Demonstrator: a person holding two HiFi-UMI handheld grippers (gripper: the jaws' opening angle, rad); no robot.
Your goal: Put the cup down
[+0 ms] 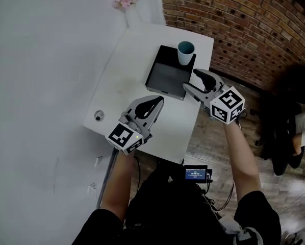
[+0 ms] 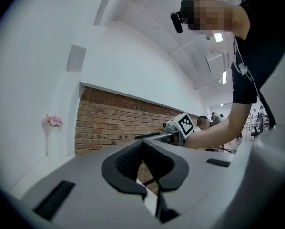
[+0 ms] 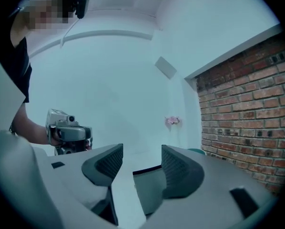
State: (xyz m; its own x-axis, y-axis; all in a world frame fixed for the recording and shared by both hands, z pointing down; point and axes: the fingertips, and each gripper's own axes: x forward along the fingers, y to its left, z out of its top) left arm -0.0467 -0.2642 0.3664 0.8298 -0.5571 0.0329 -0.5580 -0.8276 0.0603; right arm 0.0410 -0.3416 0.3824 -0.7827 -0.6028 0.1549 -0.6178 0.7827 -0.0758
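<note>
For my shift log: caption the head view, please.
Cup stands upright on the black tray; empty right gripper open by the tray's near corner, left gripper shut over the white table.

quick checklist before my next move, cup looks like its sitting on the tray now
1. Cup upright on the black tray: ok.
2. Cup's base fully inside the tray's far right corner: cannot tell, it stands very near the rim.
3. Right gripper let go, jaws apart with nothing between them: ok.
4. Right gripper clear of the cup: ok, a gap shows between them in the head view.
5. Left gripper shut and empty, over the white table, away from the tray: ok.
6. Cup empty: cannot tell, its inside is not readable.
</note>
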